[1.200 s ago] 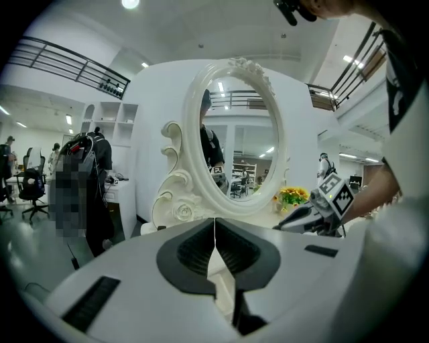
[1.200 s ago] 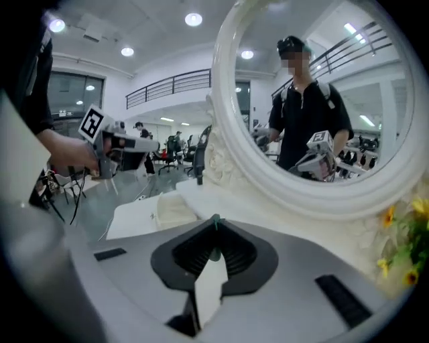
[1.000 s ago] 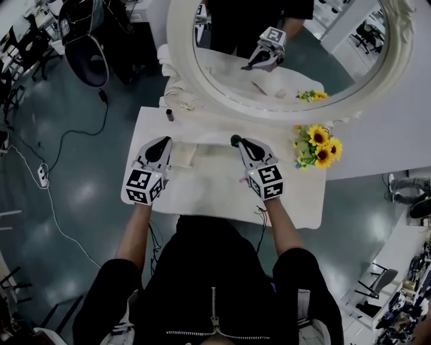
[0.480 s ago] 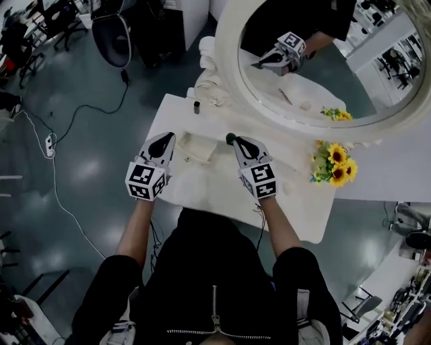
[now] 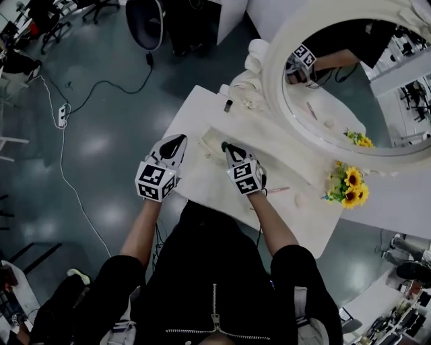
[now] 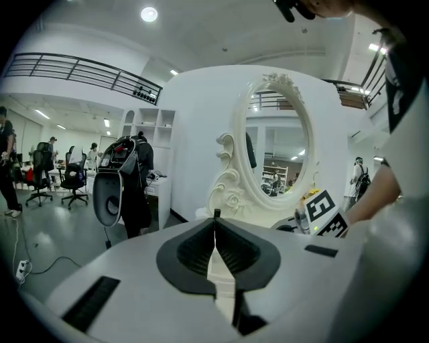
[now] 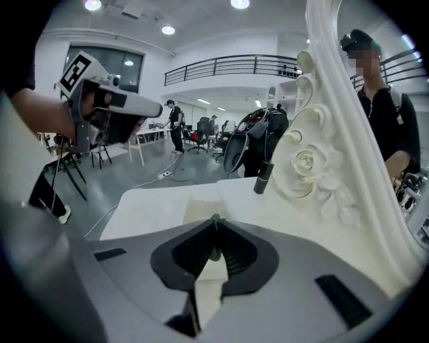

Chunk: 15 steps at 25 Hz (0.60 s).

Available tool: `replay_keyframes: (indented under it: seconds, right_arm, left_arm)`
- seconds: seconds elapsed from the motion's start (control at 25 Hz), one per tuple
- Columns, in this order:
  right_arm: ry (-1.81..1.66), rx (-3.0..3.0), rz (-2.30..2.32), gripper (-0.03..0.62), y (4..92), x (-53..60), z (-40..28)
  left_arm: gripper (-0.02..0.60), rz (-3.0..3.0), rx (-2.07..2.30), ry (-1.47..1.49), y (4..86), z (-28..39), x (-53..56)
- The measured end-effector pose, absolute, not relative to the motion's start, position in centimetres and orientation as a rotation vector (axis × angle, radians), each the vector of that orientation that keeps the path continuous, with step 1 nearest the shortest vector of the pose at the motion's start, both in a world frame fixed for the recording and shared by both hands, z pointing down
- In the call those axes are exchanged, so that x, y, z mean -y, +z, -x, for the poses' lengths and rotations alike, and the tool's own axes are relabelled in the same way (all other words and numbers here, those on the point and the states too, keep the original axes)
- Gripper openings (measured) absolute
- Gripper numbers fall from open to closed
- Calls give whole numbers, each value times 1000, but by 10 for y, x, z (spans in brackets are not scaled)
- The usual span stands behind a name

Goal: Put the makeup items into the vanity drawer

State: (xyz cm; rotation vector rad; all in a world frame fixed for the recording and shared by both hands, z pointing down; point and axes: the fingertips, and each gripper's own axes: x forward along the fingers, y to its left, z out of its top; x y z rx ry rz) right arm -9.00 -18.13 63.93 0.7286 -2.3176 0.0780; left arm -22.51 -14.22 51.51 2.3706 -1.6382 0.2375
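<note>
My right gripper [image 5: 227, 149] [image 7: 214, 222] is shut on a small dark green makeup item [image 7: 215, 218] that pokes out at its tips. It hovers over the left part of the white vanity table [image 5: 202, 185], right beside a shallow cream open drawer [image 5: 209, 141] [image 7: 200, 209]. My left gripper [image 5: 178, 139] [image 6: 215, 216] is shut with nothing in it, at the table's left edge. A dark lipstick tube [image 5: 227, 106] [image 7: 262, 177] stands upright by the mirror base. A pink pencil [image 5: 277, 191] and a small cream pad [image 5: 301, 200] lie to the right.
The big oval mirror [image 5: 350, 81] with its carved white frame [image 7: 315, 167] rises along the table's back. Sunflowers [image 5: 350, 186] stand at the back right. Cables [image 5: 64, 168] and office chairs [image 5: 145, 20] are on the floor to the left.
The head view has swung, so the table now lies diagonally. My right gripper has carried the green item leftwards to the drawer's edge. The left gripper stays at the table's left edge.
</note>
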Motion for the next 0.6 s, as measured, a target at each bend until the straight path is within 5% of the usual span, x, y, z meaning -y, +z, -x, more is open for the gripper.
replay_keyframes:
  seconds: [0.32,0.44,0.6]
  right_arm:
    - [233,2269,-698,38,674,180,105]
    - [281,2271,-702,106,676,178,106]
    - [310,2285,-725,106,672,178,102]
  left_arm:
    - [21,-2316,1657,247,526,244,130]
    - [21,-2312,1651,249,528,246,130]
    - [21,-2328,1628,253,528,242,133]
